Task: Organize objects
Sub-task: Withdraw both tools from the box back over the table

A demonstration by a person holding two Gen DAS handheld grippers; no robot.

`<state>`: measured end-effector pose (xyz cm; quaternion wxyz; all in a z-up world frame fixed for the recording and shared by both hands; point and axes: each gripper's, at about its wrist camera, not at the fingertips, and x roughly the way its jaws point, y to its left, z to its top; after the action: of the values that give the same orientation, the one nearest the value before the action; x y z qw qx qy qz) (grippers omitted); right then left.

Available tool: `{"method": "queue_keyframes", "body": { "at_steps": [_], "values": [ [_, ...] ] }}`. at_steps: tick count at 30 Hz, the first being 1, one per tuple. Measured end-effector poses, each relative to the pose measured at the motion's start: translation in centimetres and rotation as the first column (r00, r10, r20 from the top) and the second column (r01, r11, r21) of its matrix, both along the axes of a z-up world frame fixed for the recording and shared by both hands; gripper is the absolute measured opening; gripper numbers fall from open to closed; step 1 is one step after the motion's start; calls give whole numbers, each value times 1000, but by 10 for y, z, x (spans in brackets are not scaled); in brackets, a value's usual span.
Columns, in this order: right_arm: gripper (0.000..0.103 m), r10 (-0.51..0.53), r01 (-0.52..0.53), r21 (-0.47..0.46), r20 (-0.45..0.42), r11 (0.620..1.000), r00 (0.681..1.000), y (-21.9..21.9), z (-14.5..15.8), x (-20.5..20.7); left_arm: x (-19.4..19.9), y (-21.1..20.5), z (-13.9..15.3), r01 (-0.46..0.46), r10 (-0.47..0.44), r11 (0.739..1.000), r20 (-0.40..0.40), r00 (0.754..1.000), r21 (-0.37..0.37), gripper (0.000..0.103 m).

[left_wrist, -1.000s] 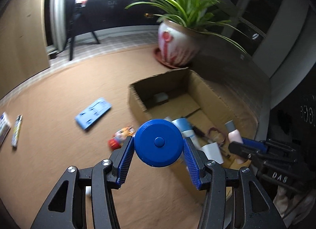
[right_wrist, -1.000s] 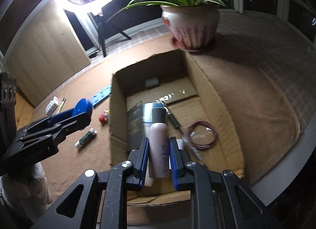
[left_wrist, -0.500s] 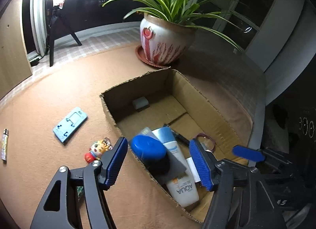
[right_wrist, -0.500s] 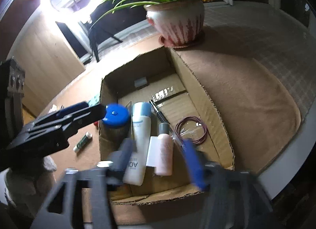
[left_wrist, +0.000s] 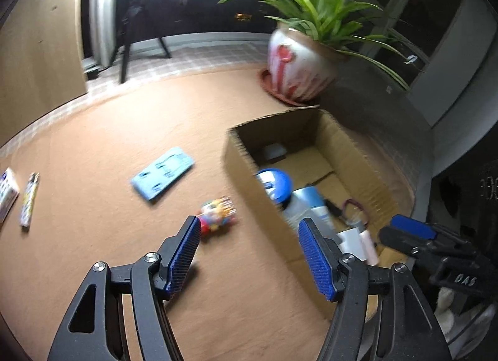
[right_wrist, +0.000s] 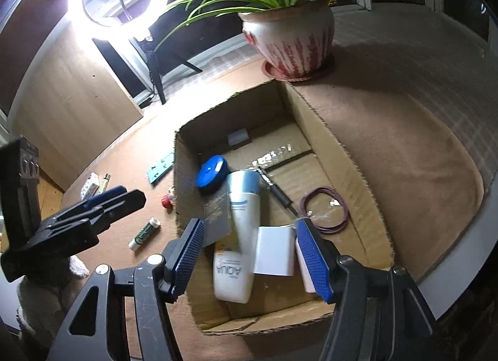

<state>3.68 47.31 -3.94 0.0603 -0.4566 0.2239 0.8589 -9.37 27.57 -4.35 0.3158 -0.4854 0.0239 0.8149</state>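
Both jaws open, empty. Left gripper [left_wrist: 246,255] over mat [left_wrist: 93,252], aimed at toy [left_wrist: 216,213] beside box's left wall: we judge it next pick. Right gripper [right_wrist: 249,255] above box [right_wrist: 351,171]; blue disc [right_wrist: 211,173], tube [right_wrist: 239,227] lie inside, against left wall.

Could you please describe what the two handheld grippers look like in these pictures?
Both match: the left gripper and the right gripper have black, angular plastic frames with triangular cut-outs and silver screws. Their jaws carry blue ribbed pads. White lettering marks the right gripper's side in the left wrist view. No cables show.
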Motion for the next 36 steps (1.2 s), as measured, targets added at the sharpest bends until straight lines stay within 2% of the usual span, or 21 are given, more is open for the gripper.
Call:
{"method": "queue_keyframes", "body": {
  "at_steps": [14,22,26,36],
  "values": [
    [59,146,-146,-14,-17,989,989,-66,6,-20,7,-96,-19,-150,153,987,48,987,-64,69],
    [59,230,-230,-2,13,973,973,-108,3,-34,14,-134,-15,-216,219,974,31,975,-74,69],
    [59,249,-250,15,46,968,967,-126,-3,-43,15,-149,-9,-235,236,968,3,972,-87,69],
    [59,246,-241,-58,105,969,964,-152,-29,-69,-1,-184,-13,-290,290,952,-8,957,-102,70]
  ]
}}
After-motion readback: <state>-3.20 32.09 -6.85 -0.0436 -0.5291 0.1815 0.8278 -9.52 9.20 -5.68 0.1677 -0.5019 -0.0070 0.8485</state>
